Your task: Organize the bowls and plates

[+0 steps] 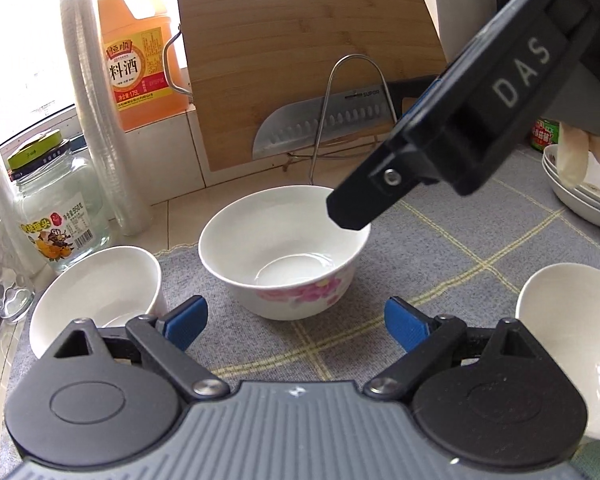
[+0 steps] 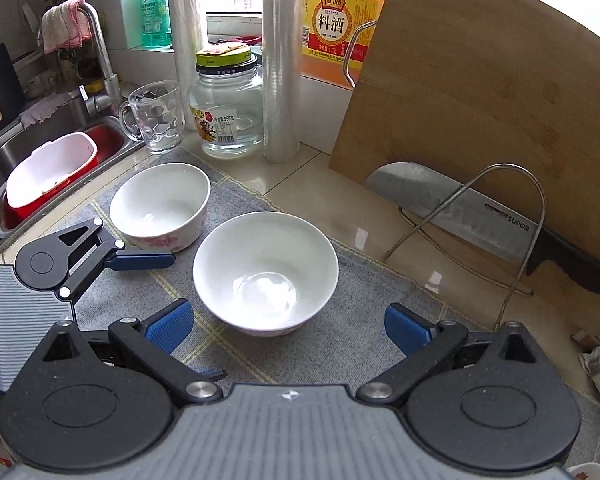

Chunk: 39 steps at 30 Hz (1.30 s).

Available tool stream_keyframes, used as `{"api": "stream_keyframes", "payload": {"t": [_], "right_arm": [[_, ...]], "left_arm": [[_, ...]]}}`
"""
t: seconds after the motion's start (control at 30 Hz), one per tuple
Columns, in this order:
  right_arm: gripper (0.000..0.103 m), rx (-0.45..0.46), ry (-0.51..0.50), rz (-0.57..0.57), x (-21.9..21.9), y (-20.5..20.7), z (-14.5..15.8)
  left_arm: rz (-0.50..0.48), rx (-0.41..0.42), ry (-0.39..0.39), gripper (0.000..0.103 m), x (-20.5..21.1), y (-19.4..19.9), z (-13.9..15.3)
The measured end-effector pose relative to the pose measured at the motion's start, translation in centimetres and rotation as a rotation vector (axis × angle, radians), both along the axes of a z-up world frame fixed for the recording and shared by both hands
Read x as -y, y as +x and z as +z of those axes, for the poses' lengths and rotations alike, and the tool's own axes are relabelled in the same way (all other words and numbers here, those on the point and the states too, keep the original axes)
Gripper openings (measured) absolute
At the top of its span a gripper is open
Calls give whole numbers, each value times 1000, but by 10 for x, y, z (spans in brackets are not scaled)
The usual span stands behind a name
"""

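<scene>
Both of my tongs sit closest to the lenses, and both stand spread with nothing between the blue pads. Seen from its own camera, my left gripper (image 1: 296, 322) holds its pads well apart over the grey checked mat (image 1: 440, 248), touching nothing. My right gripper (image 2: 290, 326) is spread just as wide and also empty; the middle bowl sits just beyond its pads, not touching them.

Taking the middle bowl as my landmark: the mat lies under it and reaches out to both sides. Behind it a wooden cutting board (image 1: 300, 68) leans upright, with a cleaver (image 1: 320, 126) resting in a wire stand in front of the board. Right of the bowl and further back, a stack of white plates (image 1: 584, 200) sits at the mat's edge, partly hidden by my right tong's black body.

The middle bowl (image 1: 284, 252) itself is white, upright and empty, with pink flowers printed on its outer wall. A second white bowl (image 1: 96, 296) stands near it on the left, just beside my left pad (image 1: 186, 322); the right-wrist view shows pink flowers on that one as well. A third white bowl (image 1: 576, 344) lies to the right of the landmark, tipped on its side, cut off by the frame edge.
</scene>
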State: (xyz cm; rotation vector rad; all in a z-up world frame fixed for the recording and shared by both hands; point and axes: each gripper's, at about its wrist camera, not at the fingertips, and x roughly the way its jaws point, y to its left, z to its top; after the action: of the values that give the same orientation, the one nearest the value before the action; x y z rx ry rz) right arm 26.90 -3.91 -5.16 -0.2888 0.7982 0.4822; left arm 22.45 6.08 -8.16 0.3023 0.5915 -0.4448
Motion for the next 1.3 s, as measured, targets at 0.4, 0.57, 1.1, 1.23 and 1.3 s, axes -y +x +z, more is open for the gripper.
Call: {"api": "stream_keyframes", "payload": {"t": [0.4,0.57,1.1,1.23,1.3], "right_arm": [[89,-63,12,16,-9,50,-24],[80,-73,3,21,-13,59,-31],[67,-122,32,49,-15,71,-40],[67,-124,35,50,-15,72,-40],[67,-128,42,48,-14,72,-40]], "left_arm": [[21,-11,-13,91,-2,22,-7],[12,-8,-23,85,-1,26,-7],[-13,-9,-12,85,3,29,-5],[-14,-27,-28,85,1,31,-4],[-15,-28,-25,85,1,31,-4]]}}
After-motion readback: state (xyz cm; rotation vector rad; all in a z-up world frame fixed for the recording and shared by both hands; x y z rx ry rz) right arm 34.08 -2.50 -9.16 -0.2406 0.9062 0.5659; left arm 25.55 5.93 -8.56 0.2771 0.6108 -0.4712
